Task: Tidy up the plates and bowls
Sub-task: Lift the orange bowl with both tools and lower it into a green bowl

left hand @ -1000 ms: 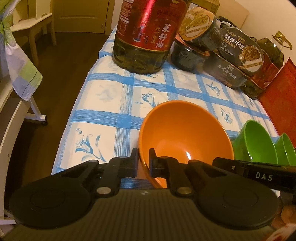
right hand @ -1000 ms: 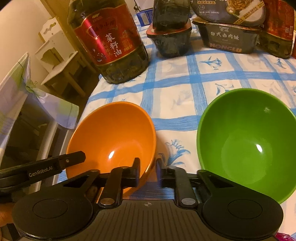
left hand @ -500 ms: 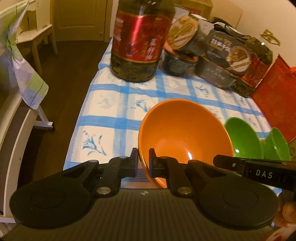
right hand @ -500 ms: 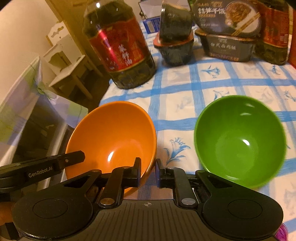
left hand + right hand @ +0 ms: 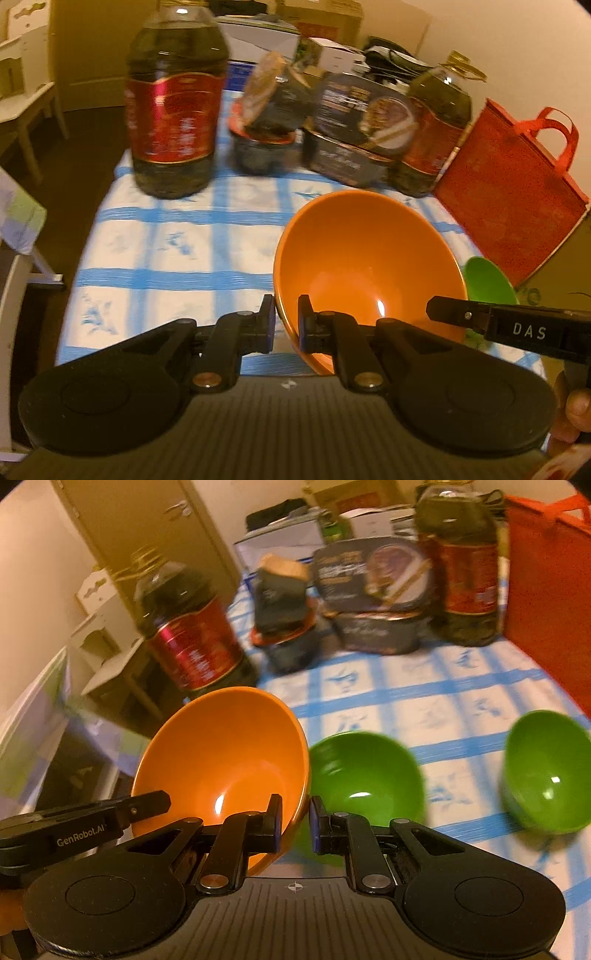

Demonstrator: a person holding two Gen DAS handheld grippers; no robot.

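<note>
- So we've got the orange bowl [image 5: 365,266] pinched from both sides: our left gripper [image 5: 283,325] is clamped on the rim at one side, one finger inside the bowl and one outside.
- Our right gripper [image 5: 293,823] is doing the same on the opposite rim, jaws nearly together with just the bowl wall between them.
- The bowl looks held up off the blue-checked tablecloth [image 5: 443,701], tilted with its open side toward the cameras.
- Two green bowls [image 5: 364,771] sit on the cloth in the right wrist view: one just beside the orange one, the other [image 5: 546,771] further off to the right. In the left wrist view only a sliver of green [image 5: 487,280] peeks out behind the orange bowl.
- At the far end of the table there's a big oil bottle [image 5: 173,110] with a red label, a second one [image 5: 432,136], and stacked dark food containers [image 5: 347,147] between them.
- A red bag [image 5: 513,192] stands at the table's right edge.
- Everything in the background is pretty blurry.
</note>
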